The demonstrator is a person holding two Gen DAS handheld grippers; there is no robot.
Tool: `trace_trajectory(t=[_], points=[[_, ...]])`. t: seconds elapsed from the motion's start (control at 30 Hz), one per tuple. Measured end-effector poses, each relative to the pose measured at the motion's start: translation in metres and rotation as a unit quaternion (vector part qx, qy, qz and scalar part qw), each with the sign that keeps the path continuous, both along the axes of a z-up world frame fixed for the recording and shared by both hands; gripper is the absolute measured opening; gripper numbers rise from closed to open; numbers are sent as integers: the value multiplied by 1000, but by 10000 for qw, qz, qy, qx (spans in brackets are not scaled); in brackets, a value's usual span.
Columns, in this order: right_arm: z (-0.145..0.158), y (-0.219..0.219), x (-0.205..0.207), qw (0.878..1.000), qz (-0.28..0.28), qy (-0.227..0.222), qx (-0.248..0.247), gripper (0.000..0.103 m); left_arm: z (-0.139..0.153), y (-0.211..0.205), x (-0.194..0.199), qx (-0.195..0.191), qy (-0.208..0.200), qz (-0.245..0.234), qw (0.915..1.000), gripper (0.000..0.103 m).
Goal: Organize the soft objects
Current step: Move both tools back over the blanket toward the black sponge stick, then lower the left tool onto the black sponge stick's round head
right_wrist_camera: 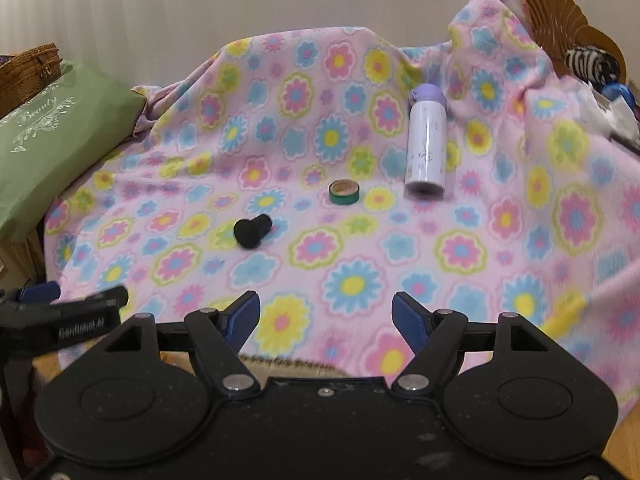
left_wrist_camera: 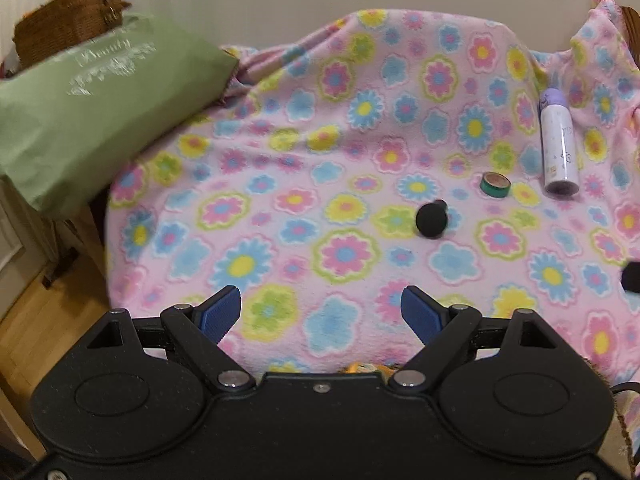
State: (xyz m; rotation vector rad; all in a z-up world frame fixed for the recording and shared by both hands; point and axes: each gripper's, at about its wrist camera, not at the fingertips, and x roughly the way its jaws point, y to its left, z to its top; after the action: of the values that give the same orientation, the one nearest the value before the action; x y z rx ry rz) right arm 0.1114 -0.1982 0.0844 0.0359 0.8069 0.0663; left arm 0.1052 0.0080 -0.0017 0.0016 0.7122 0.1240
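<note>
Left wrist view: left gripper (left_wrist_camera: pixel 320 312) and right gripper (right_wrist_camera: pixel 326 316) both wide open, holding nothing, above the blanket's (left_wrist_camera: pixel 280 184) near edge; blanket spreads ahead, pillow (left_wrist_camera: pixel 88 120) left, nearer the left gripper.

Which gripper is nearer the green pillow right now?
Left. The left gripper hovers by the blanket's left edge beside the green pillow; the right gripper sits further right, mid-blanket.

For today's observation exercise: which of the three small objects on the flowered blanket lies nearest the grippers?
The black knob-shaped object; the green tape roll and white bottle lie farther back.
</note>
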Motion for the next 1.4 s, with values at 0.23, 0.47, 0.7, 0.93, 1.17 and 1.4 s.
trace_trajectory(t=[0.23,0.47,0.7,0.93,1.17,1.4], points=[[-20,-10,50,9996,-231,123,48,73,-14,-19,17,-814,337,-336,9955,84],[-39,-23,91,9985,-492,220,-111,73,-2,-39,40,-1348,185,-585,9890,84],[-62,-32,129,9967,-666,442,-114,73,-3,-49,86,-1200,278,-614,9905,84],[-87,-30,155,9956,-657,664,-105,74,-28,-35,140,-1097,711,-344,9908,84],[-105,-28,173,9950,-590,802,-61,74,-58,-31,171,-779,1323,-561,9866,84],[-115,-18,195,9970,-388,654,-114,74,-62,-24,187,-605,1363,-775,9858,88]])
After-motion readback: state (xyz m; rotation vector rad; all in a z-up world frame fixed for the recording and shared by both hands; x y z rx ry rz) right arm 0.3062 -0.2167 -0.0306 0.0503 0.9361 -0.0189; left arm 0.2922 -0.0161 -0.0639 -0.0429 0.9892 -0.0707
